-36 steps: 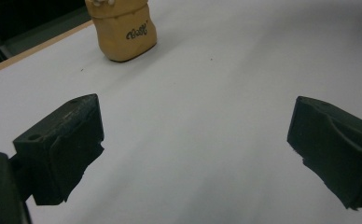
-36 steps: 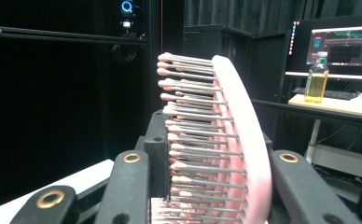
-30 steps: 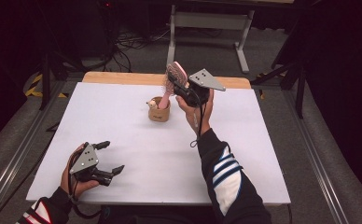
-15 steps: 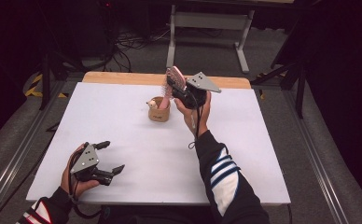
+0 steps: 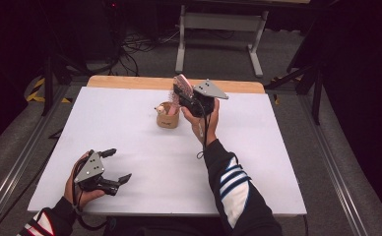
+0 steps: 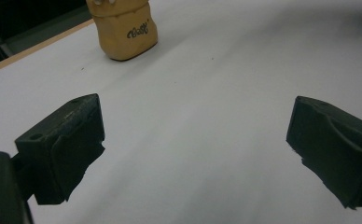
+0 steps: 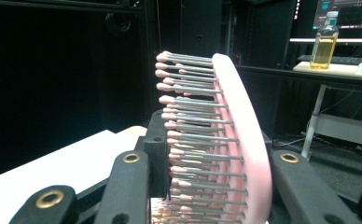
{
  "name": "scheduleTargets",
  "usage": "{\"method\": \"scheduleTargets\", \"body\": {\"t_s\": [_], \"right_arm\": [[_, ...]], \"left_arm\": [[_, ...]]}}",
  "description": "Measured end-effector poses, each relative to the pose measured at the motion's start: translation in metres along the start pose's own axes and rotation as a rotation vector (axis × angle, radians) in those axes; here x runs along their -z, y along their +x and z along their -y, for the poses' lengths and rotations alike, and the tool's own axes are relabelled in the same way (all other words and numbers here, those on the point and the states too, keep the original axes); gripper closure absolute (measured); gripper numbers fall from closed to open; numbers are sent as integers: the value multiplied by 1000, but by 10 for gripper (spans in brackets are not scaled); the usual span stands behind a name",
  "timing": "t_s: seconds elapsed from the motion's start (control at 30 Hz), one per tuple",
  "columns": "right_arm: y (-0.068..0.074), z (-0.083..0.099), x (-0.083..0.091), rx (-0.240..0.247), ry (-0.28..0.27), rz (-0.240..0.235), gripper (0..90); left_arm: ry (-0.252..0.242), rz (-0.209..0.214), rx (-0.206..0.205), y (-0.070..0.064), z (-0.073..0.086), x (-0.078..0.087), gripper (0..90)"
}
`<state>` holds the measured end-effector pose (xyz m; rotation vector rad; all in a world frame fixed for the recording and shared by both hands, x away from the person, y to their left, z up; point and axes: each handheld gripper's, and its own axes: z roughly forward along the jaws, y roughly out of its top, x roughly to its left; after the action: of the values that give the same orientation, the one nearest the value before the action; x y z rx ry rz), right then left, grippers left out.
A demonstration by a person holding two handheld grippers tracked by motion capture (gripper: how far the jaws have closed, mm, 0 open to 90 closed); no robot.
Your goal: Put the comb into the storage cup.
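Note:
A pink hairbrush [image 7: 216, 140] with grey pink-tipped bristles stands upright between the jaws of my right gripper [image 5: 185, 94], which is shut on it. In the high view the hairbrush [image 5: 181, 81] is raised above the table just right of a small tan cup [image 5: 168, 117] that holds a few small items. That tan cup [image 6: 124, 29] has dark lettering on its side in the left gripper view. My left gripper [image 5: 116, 165] rests low at the table's front left, open, its jaws wide apart over bare white surface [image 6: 193, 130].
The white tabletop [image 5: 130, 128] has a wooden strip [image 5: 130, 81] along its far edge. Beyond it stand a metal stand [image 5: 218, 29] and floor cables. A bottle of yellow liquid [image 7: 325, 39] sits on a far desk.
My right gripper with the hairbrush has shifted slightly left, closer to the tan cup. The left gripper has stayed put.

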<state>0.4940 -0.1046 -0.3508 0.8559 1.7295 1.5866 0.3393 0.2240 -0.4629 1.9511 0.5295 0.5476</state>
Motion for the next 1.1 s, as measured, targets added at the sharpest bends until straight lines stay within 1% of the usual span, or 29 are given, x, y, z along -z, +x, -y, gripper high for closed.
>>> {"method": "scheduleTargets", "body": {"t_s": [0.17, 0.27, 0.47, 0.6, 0.8, 0.93, 1.03, 1.1], "right_arm": [[0, 4, -2, -13, 10, 0, 639], [0, 5, -2, -10, 17, -2, 640], [-1, 11, -4, -20, 29, -6, 638], [-2, 11, -4, -14, 33, -11, 636], [-5, 12, -4, -21, 38, -12, 632], [-5, 13, -3, -14, 42, -11, 624], [-6, 17, -2, -12, 44, 4, 615], [-6, 17, -1, -14, 48, 6, 615]], "left_arm": [[0, 1, 0, 0, 0, 0, 51], [0, 1, 1, 0, 0, 0, 51], [-2, 3, 1, 0, 0, 0, 52], [-4, 4, 1, 0, 0, 0, 52], [-3, 6, -1, -1, 0, -1, 52], [-1, 6, -1, -1, 0, -1, 52], [5, 10, -8, -2, 0, -2, 52], [5, 10, -9, -2, 0, -2, 52]]}}
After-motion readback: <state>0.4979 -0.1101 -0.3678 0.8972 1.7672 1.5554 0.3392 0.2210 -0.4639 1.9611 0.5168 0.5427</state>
